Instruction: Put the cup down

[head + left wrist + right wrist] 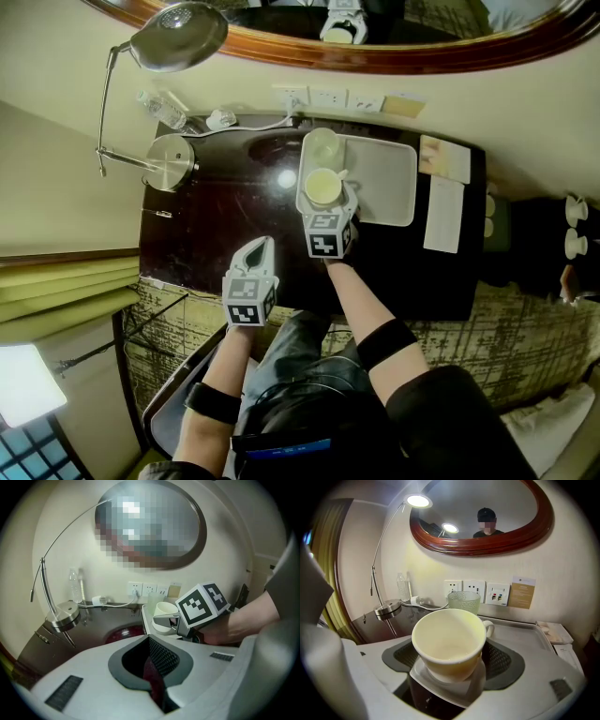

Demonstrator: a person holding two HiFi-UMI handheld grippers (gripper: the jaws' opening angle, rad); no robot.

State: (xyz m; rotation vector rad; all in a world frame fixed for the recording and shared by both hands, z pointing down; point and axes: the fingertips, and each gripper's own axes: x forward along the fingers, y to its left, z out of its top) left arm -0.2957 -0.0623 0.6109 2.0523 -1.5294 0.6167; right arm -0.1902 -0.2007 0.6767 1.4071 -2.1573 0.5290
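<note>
The right gripper (328, 202) grips a pale, empty cup (322, 186) by its sides, jaws spread wide around it. The cup is at the near left corner of a white tray (384, 178) on a dark surface (225, 216), its base at or just above the tray's rim. A ribbed glass (323, 145) stands just behind it. The left gripper (255, 251) is closed and empty, well apart over the surface's near edge. Released this close to the corner, the cup could tilt off the raised rim; pushed further in, it could knock the glass.
</note>
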